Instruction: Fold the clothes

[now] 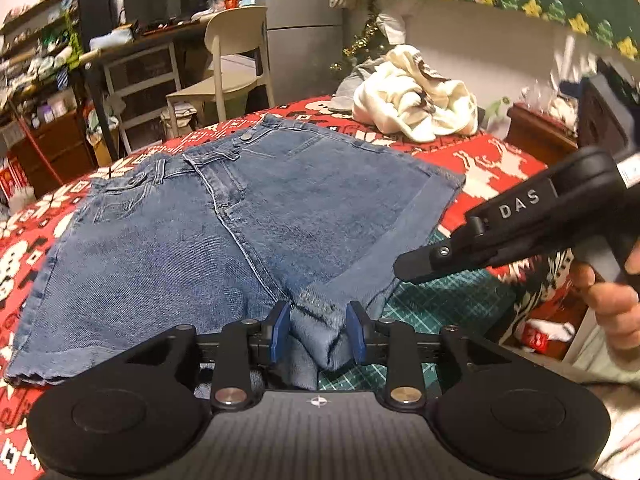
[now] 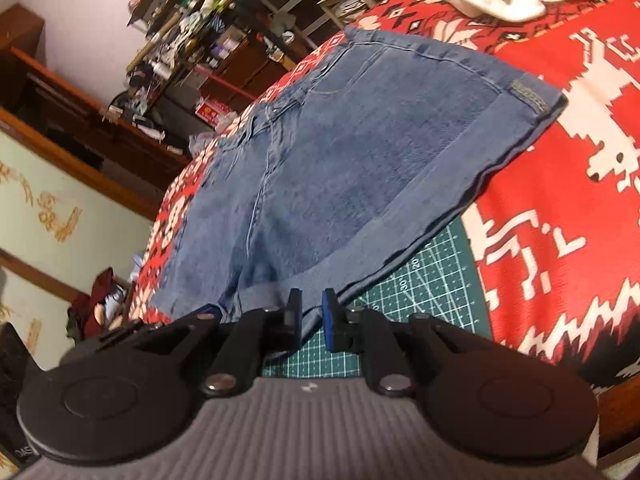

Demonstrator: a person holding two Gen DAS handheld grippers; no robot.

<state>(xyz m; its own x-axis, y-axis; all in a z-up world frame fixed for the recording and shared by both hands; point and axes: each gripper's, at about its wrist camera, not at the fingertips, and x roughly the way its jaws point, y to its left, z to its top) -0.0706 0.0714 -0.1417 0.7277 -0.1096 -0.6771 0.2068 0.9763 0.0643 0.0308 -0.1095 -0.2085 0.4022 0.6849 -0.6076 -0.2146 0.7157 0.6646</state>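
Denim shorts (image 1: 224,216) lie spread flat, front up, across the red patterned cloth (image 1: 496,160), hems over a green cutting mat (image 2: 420,280). Left gripper (image 1: 316,330) stands partly open, crotch fabric bunched between its pads, not clamped. Right gripper (image 2: 312,316) is nearly closed at the hem, holding nothing I can confirm. Risk: stiff denim slips from a shallow pinch, or 1 layer lifts alone.
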